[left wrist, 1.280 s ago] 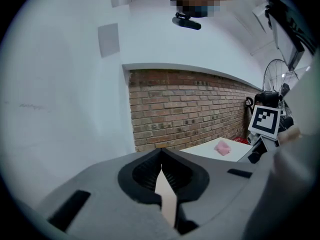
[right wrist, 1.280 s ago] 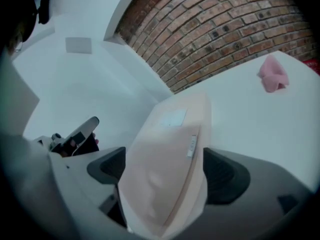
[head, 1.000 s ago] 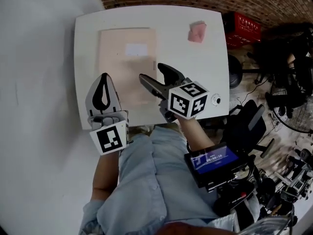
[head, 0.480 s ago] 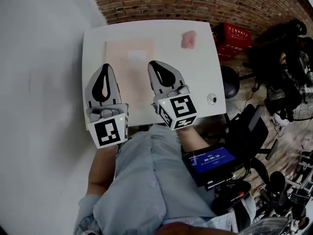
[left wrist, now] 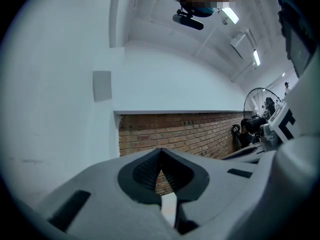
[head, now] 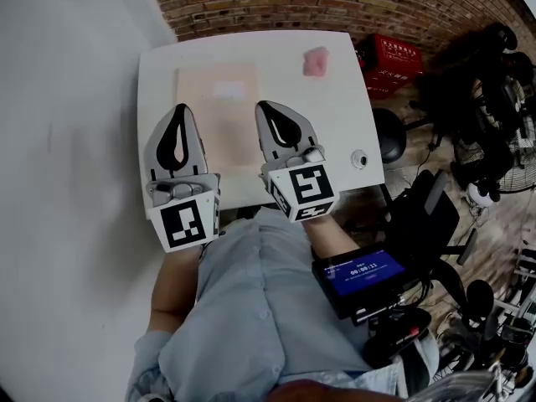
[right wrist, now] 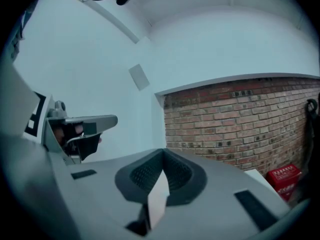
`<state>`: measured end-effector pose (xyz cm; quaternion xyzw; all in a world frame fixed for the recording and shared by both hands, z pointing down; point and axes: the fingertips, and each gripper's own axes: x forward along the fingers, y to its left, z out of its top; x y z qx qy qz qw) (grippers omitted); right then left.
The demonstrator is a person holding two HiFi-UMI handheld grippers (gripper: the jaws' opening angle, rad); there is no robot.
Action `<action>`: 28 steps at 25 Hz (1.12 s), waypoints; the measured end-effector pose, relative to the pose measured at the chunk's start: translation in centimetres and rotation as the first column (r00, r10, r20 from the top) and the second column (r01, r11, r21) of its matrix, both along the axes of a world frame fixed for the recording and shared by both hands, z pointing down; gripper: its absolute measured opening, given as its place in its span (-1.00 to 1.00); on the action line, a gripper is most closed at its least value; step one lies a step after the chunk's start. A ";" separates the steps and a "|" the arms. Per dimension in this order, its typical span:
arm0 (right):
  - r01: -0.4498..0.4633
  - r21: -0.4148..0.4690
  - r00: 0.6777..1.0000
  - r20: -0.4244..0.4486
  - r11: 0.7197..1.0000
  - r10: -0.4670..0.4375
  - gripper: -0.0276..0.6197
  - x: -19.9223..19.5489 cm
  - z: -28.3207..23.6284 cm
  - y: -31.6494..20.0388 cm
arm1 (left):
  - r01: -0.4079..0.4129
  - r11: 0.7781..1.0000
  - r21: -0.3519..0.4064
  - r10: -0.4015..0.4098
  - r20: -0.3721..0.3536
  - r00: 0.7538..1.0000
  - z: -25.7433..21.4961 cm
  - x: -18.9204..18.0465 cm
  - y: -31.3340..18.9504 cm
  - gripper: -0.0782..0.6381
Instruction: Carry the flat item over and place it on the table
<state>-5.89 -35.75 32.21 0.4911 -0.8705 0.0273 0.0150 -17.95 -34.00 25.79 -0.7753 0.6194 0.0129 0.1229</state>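
The sheet (head: 219, 111) lies flat on the tabletop (head: 335, 124), apparently delivered, with the left claw (head: 177, 109) and right claw (head: 272, 107) raised over its near end, both closed and empty. A clean retreat means staying high, clear of its edge. A second ago the right claw gaped sideways; its jaws have just been closing on nothing.

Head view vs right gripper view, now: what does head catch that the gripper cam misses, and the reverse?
Head view only: the flat beige item lying on the white table, a pink object near its far edge, and a handheld screen. Right gripper view only: a grey wall panel and a close look at the right gripper, jaws shut on nothing. Both: brick wall, red crate, left gripper.
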 end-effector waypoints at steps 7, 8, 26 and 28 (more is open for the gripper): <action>0.005 0.019 1.000 -0.003 1.000 -0.005 -0.91 0.2 -0.8 0.4 | -0.013 1.000 -0.008 0.013 0.002 1.000 -0.7 0.8 0.1 -0.76; 0.005 0.018 1.000 -0.002 1.000 -0.005 -0.91 0.2 -0.8 0.4 | -0.015 1.000 -0.006 0.015 0.005 1.000 -0.6 0.7 0.1 -0.76; -0.017 -0.006 1.000 0.000 1.000 0.017 -0.90 0.1 0.3 -0.7 | -0.030 0.999 -0.038 0.030 -0.002 1.000 0.6 0.6 -1.0 -0.76; -0.017 -0.007 1.000 0.000 1.000 0.017 -0.90 0.0 0.3 -0.8 | -0.028 0.999 -0.039 0.028 -0.001 1.000 0.6 0.4 -1.1 -0.76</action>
